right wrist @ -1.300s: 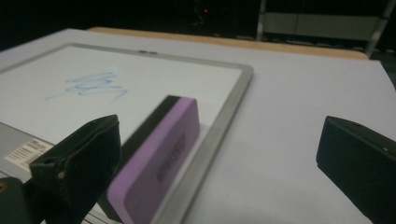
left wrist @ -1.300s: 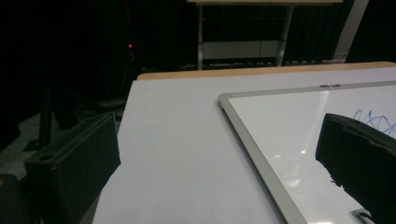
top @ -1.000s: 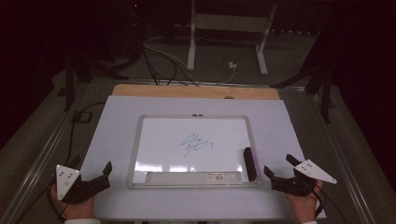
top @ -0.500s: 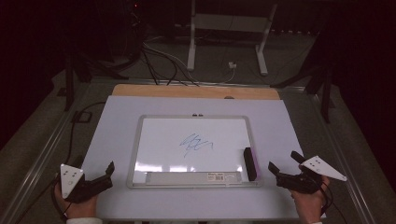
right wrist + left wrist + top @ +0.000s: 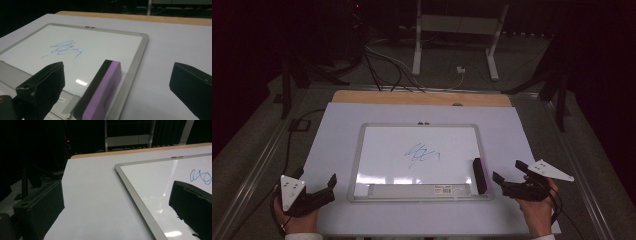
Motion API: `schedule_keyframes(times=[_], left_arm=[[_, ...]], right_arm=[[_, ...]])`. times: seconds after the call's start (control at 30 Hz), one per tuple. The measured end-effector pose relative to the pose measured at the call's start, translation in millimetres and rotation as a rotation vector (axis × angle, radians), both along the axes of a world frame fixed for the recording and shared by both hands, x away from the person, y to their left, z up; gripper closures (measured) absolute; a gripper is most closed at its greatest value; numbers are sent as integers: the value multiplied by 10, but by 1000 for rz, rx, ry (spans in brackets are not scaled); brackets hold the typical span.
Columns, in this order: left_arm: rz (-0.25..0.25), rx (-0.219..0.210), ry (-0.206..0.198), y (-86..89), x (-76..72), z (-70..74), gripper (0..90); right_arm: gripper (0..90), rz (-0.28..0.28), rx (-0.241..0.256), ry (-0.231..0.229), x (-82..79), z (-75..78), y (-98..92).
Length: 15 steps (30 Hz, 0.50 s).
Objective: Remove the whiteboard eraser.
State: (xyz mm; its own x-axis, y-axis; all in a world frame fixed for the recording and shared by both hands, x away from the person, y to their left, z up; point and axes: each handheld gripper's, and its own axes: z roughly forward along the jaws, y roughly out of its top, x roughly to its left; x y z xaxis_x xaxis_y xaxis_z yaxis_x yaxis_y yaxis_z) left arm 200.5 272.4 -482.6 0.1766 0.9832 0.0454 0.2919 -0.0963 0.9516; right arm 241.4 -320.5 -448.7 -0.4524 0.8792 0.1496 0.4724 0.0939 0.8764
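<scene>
The left hand (image 5: 299, 217) comes in at the near left corner of the table (image 5: 337, 125) and holds the left gripper (image 5: 319, 185) low over the white surface, just beside the left edge of the whiteboard (image 5: 387, 150) but not touching it. Its jaws are spread wide with nothing between them and point toward the board. In the left gripper view one jaw hangs past the table's left edge and the other sits over the board's near left part.

The right hand (image 5: 537, 212) rests at the near right side of the table and holds the right gripper (image 5: 507, 176) just right of the board's frame. Its jaws are also spread apart and hold nothing, aimed left toward the eraser (image 5: 480, 175). In the right gripper view the eraser (image 5: 100, 92) lies between the two jaws' lines of sight, ahead of them and untouched.

The whiteboard lies flat in the middle of the table, with a grey tray (image 5: 412, 190) along its near edge. A blue scribble (image 5: 422, 156) marks the board near its centre. The eraser, black with a purple side, rests along the board's right edge, near the lower right corner.

Beyond the table, a white metal stand (image 5: 457, 40) and loose cables (image 5: 387, 65) sit on the dark floor.
</scene>
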Motion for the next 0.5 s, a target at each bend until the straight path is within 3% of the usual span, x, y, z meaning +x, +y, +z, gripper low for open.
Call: schedule_keyframes(times=[0.2,0.5], left_arm=[[3,-1,1,2,0,-2,5],[4,-4,3,3,4,-10,6]], right_arm=[[6,30,-6,59,64,-9,97],[104,73,-24,165,173,-66,246]])
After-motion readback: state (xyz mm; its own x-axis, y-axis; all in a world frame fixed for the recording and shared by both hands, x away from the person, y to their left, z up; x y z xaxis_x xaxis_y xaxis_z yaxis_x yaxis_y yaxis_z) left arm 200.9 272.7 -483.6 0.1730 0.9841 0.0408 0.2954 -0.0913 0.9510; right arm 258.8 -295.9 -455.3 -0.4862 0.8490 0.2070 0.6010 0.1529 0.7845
